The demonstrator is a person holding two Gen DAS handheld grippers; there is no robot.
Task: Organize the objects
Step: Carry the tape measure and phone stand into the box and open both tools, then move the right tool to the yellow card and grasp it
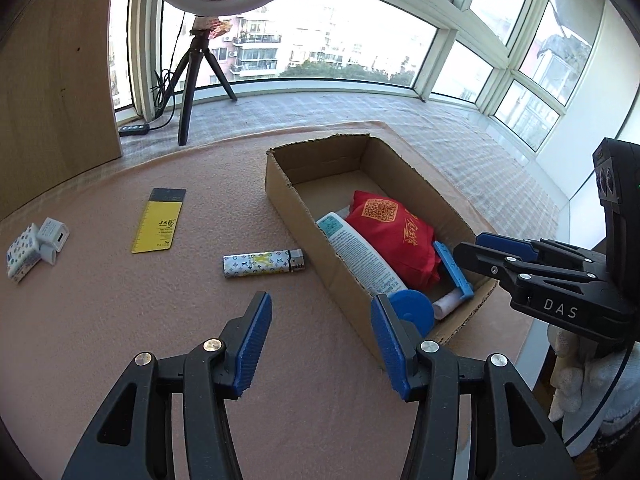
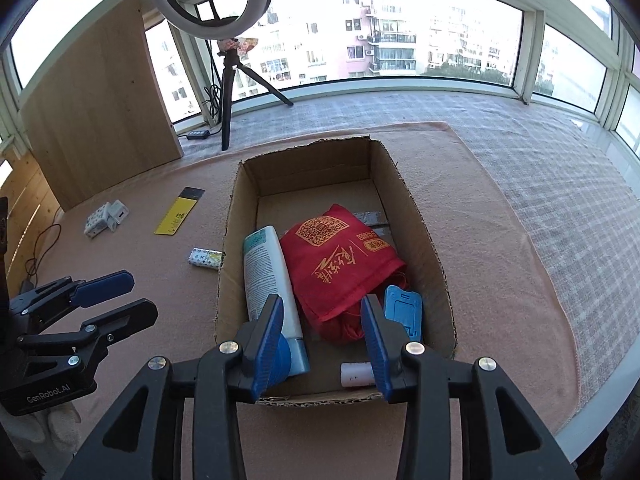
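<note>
Cardboard box lies just ahead of the spread, empty right gripper.

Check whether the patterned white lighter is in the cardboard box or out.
Out. The patterned white lighter lies flat on the pink mat, just left of the cardboard box wall.

The left gripper hangs with its jaws spread wide and nothing between the blue pads; the right gripper is likewise parted and empty. Both point forward and tilt downward, side by side; a white-gloved hand grips the right one from below.
</note>
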